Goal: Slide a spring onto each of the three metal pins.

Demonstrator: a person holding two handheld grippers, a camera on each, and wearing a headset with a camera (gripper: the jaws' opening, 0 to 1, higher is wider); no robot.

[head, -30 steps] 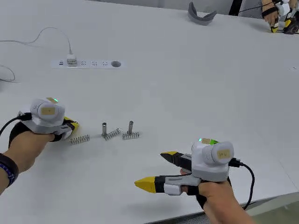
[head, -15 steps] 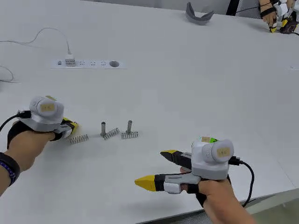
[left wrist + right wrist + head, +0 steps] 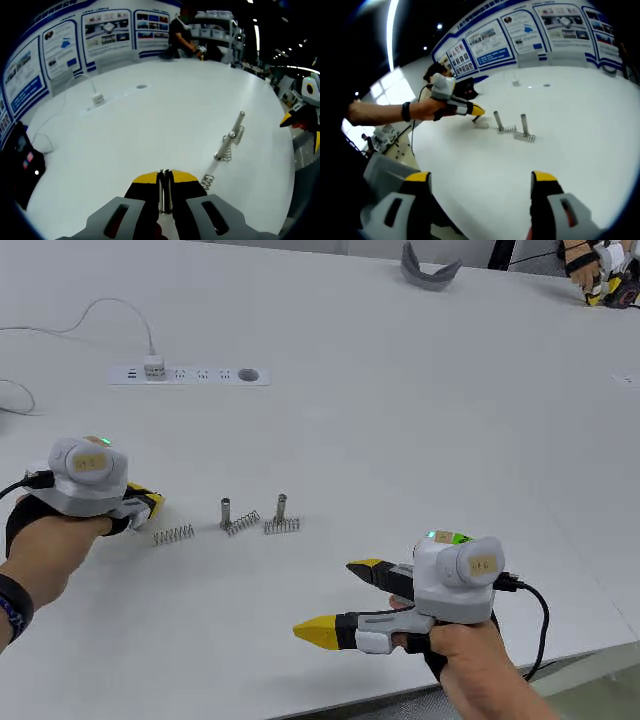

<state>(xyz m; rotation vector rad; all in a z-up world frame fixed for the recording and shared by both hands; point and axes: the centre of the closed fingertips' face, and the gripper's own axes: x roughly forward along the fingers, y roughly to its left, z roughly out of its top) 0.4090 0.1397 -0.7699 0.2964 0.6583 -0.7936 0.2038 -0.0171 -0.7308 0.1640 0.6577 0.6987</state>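
Progress: no spring is seated yet, so all three remain to do.
- The left pin [image 3: 226,512] and right pin [image 3: 281,507] stand upright.
- Near spring [image 3: 243,523] lies at 4 o'clock of the left pin, middle spring [image 3: 282,526] at 6 o'clock of the right pin, and outer spring [image 3: 173,534] at 8 o'clock of the left pin.
- Left gripper [image 3: 150,502], at 9 o'clock of the pins: jaws closed on a thin rod, apparently the third pin [image 3: 164,192].
- Right gripper [image 3: 342,600], at 5 o'clock: jaws wide, empty.
- Containers: none; the parts lie loose on the workbench [image 3: 420,420].

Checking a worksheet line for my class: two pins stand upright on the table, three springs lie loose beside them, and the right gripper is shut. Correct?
No: the right gripper is open, jaws wide apart in the right gripper view. Two pins do stand upright on the table, with three springs loose beside them.
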